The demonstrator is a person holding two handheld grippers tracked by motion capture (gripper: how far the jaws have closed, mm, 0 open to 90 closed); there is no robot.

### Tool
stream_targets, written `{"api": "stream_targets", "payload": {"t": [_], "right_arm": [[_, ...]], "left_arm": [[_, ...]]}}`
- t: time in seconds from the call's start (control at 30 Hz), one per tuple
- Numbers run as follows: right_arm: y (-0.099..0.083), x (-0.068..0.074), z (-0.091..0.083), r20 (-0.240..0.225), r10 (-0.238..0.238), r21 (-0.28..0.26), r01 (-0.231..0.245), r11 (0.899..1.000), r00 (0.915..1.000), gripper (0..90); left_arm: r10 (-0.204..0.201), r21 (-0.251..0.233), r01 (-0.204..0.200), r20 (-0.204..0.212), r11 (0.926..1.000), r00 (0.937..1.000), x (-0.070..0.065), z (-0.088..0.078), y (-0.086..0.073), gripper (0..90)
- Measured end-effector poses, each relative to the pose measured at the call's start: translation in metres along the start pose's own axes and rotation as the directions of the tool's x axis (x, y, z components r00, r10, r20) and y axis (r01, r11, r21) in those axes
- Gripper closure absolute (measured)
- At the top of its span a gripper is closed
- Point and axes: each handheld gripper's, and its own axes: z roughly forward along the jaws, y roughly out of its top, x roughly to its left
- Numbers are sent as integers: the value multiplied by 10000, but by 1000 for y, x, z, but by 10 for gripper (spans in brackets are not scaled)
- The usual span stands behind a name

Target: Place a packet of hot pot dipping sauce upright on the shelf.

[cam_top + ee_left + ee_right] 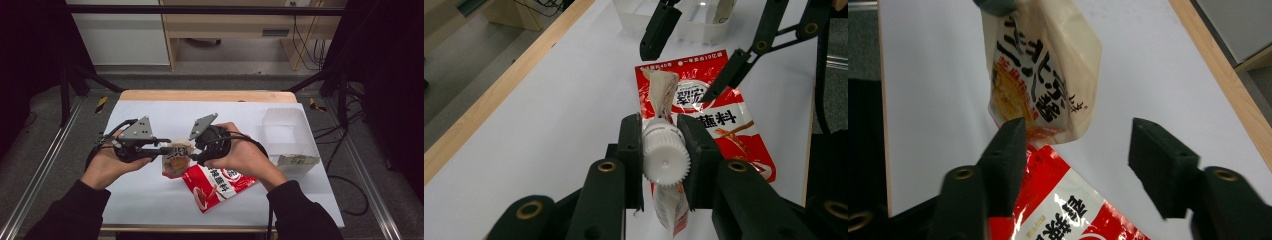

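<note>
A cream spout pouch (177,160) with dark lettering hangs just above the white table. My left gripper (167,146) is shut on its white ribbed cap (665,160), one jaw on each side. In the left gripper view the pouch (664,90) droops away below the cap. A red sauce packet (215,187) lies flat under and beside it. My right gripper (192,155) is open, its jaws spread near the pouch's lower edge and touching nothing. In the right gripper view the pouch (1043,75) hangs ahead of the open gripper (1083,160), over the red packet (1058,210).
A clear plastic bin (287,135) stands at the table's right side with a small labelled packet (297,160) at its near end. The wooden table edge (207,95) runs along the back. Black frame posts flank the table.
</note>
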Motion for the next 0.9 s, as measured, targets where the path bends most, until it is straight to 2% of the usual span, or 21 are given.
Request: {"api": "stream_targets", "payload": {"t": [0.17, 0.33, 0.4, 0.43, 0.6, 0.63, 0.67, 0.7, 0.73, 0.77, 0.8, 0.83, 0.9], "right_arm": [[7, 0, 1, -121, -507, 283, 510, 9983, 9986, 305], [15, -1, 1, -368, -577, 439, 593, 9973, 9977, 292], [18, -2, 2, -503, -615, 544, 642, 9965, 9968, 316], [21, -2, 3, -641, -659, 733, 706, 9948, 9958, 373], [24, 0, 8, -1185, -1057, 1079, 1187, 9871, 9873, 532], [24, 0, 9, -1289, -1048, 1131, 1196, 9864, 9861, 570], [24, 0, 9, -1289, -1048, 1131, 1196, 9864, 9861, 570], [25, 2, 9, -1384, -967, 1285, 1147, 9851, 9856, 649], [25, 2, 9, -1384, -967, 1285, 1147, 9851, 9856, 649], [25, 1, 9, -1477, -938, 1420, 1150, 9832, 9846, 733], [25, 1, 9, -1477, -938, 1420, 1150, 9832, 9846, 733], [26, 1, 9, -1499, -872, 1481, 1096, 9829, 9849, 798], [26, 1, 8, -1540, -733, 1570, 977, 9828, 9853, 840]], "left_arm": [[138, 76, -139, 139, 9999, 9998, 0, -2, 1, 735], [299, 137, -302, 261, 9994, 9992, -2, -2, 3, 735], [330, 139, -335, 345, 9993, 9989, -3, -1, 3, 735], [415, 157, -423, 435, 9990, 9982, -4, 0, 4, 735], [567, 216, -581, 613, 9981, 9965, -7, 2, 5, 735], [646, 226, -663, 681, 9975, 9956, -9, 3, 5, 734], [646, 226, -663, 681, 9975, 9956, -9, 3, 5, 734], [691, 265, -711, 708, 9971, 9951, -10, 5, 5, 734], [691, 265, -711, 708, 9971, 9951, -10, 5, 5, 734], [683, 244, -705, 792, 9972, 9945, -10, 5, 6, 734], [683, 244, -705, 792, 9972, 9945, -10, 5, 6, 734], [714, 257, -736, 782, 9970, 9944, -11, 6, 6, 734], [594, 167, -608, 719, 9980, 9956, -10, 7, 5, 733]]}}
